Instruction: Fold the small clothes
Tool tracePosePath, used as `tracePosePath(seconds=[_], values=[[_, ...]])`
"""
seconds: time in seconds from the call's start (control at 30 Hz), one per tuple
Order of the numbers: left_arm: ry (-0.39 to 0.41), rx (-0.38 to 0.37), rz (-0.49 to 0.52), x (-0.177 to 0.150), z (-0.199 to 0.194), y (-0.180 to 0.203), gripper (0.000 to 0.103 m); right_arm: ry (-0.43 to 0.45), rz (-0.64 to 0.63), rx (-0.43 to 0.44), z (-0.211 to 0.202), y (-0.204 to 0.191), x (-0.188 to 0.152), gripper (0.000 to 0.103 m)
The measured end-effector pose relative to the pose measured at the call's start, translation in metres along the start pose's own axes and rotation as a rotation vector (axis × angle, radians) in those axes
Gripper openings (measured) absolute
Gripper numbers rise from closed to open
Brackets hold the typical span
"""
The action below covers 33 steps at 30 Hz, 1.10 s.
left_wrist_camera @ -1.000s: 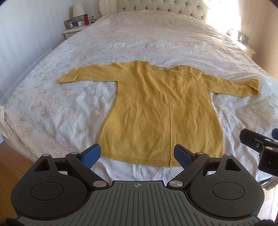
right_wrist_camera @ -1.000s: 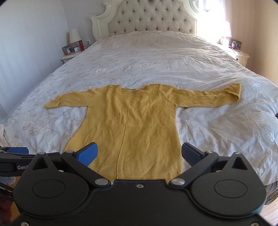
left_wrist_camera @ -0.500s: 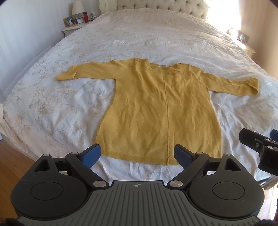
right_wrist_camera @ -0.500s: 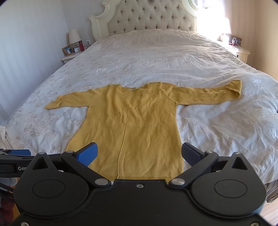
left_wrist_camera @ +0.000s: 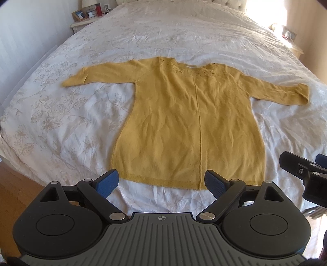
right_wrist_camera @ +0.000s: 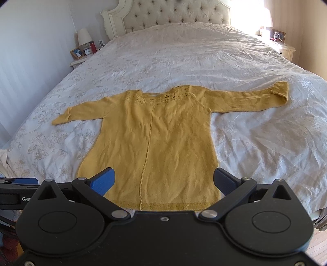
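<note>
On the far left a nightstand (right_wrist_camera: pixel 78 61) stands against the wall beside the bed (right_wrist_camera: pixel 204 51), carrying a white lamp (right_wrist_camera: pixel 83 36), a framed photo (right_wrist_camera: pixel 76 53), a small clock (right_wrist_camera: pixel 87 52) and a red bottle (right_wrist_camera: pixel 93 47). The yellow sweater (left_wrist_camera: pixel 188 126) lies flat on the flowered white bedspread (left_wrist_camera: pixel 51 122), near the foot of the bed, neckline toward the tufted headboard (right_wrist_camera: pixel 173 14) and hem toward the cameras. Its left sleeve (left_wrist_camera: pixel 98 75) stretches out sideways with the cuff folded back, the body shows 1 raised seam down the middle and an openwork band below the neck, and its right sleeve (left_wrist_camera: pixel 286 92) reaches out the other way, also with a turned cuff. The left tongs (left_wrist_camera: pixel 161 182) hang above the hem edge with their 2 blue pads spread wide, nothing between them and not touching the cloth. The right tongs (right_wrist_camera: pixel 163 180) hover over the lower body of the sweater, likewise spread wide and empty; in the left wrist view they show as a black shape at the right edge, beside the sweater's lower right corner. At the far right a second nightstand (right_wrist_camera: pixel 286 50) stands in bright window light, with small things on it too washed out to tell.
</note>
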<state>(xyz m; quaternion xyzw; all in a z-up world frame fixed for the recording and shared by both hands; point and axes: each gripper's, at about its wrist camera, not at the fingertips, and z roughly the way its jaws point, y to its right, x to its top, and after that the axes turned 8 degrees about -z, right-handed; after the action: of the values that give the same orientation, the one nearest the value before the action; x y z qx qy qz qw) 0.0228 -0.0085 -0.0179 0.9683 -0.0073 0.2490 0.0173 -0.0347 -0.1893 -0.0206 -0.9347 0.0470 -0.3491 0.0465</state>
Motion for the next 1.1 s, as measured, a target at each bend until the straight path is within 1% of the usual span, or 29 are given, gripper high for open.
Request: tracePosePath(seconds=[0.23,0.33,0.5,0.7,0.87,0.9,0.93,1.0,1.07,1.1], values=[[-0.054,-0.004,-0.004,0.023,0.027,-0.002,0.092,-0.061,0.014,0.003,0.028,0.003,0.016,0.102],[-0.087,-0.002,-0.002,0.036,0.042,-0.003,0.092,-0.093,0.026,0.009,0.045,0.003,0.025,0.102],[-0.117,-0.004,-0.016,0.060,0.065,-0.009,0.092,-0.138,0.039,0.022,0.074,-0.002,0.045,0.102],[-0.153,-0.013,-0.014,0.092,0.095,-0.012,0.092,-0.164,0.053,0.021,0.099,-0.004,0.070,0.102],[-0.164,-0.040,0.027,0.113,0.118,-0.008,0.089,-0.162,0.061,0.000,0.113,-0.006,0.084,0.102],[-0.162,-0.046,0.032,0.116,0.121,-0.007,0.082,-0.159,0.066,-0.001,0.115,-0.006,0.086,0.101],[-0.160,-0.059,0.034,0.120,0.125,-0.007,0.071,-0.152,0.071,-0.007,0.118,-0.007,0.090,0.100],[-0.168,-0.093,0.036,0.127,0.133,-0.007,0.063,-0.125,0.072,-0.045,0.119,-0.006,0.096,0.092],[-0.165,-0.138,0.031,0.135,0.138,-0.007,0.060,-0.094,0.053,-0.086,0.119,-0.004,0.101,0.091],[-0.148,-0.156,0.026,0.138,0.139,-0.006,0.059,-0.076,0.044,-0.105,0.119,-0.003,0.103,0.091]])
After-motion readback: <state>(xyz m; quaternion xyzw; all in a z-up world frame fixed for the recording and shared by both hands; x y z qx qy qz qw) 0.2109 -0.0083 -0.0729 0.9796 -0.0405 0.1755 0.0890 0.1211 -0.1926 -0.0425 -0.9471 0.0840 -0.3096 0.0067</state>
